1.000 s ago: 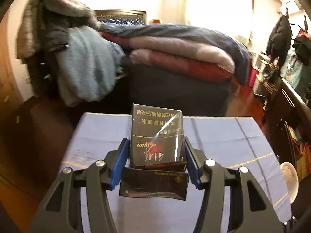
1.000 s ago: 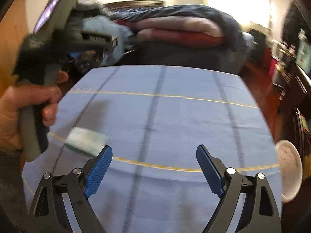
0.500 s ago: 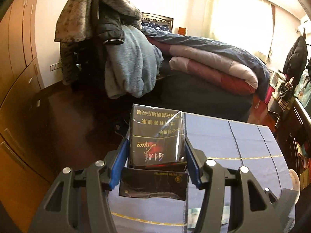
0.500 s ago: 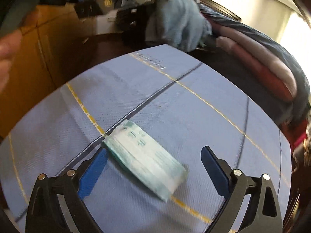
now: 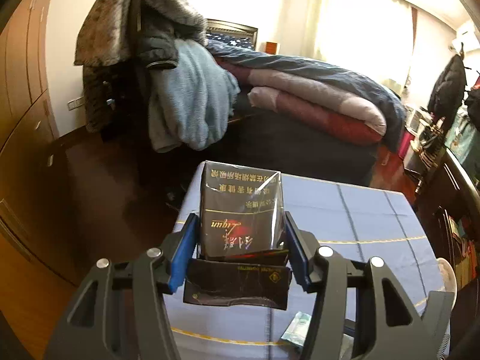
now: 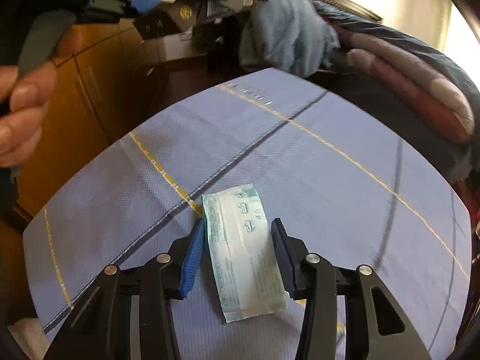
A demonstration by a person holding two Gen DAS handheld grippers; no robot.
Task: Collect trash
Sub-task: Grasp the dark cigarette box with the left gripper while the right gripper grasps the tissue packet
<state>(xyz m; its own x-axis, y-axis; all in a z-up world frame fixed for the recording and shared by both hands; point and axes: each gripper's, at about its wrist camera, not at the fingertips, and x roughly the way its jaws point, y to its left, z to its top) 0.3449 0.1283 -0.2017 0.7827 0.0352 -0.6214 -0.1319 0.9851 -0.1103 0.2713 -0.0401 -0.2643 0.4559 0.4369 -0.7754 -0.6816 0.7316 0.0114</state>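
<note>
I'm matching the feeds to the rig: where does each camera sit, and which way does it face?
Left wrist: on the left gripper, facing the bed past the dark cigarette pack it grips; only its fingers show.
Right wrist: on the right gripper, angled down, jaws closing around the flat white-green sachet; the person's left hand shows.
Shared: blue checked tablecloth, sachet, pack.

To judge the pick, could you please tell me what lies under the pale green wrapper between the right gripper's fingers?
The pale green wrapper lies flat on the blue tablecloth, over a yellow stripe running beneath it. Whatever else is beneath is covered. The right gripper is closing around it.
</note>
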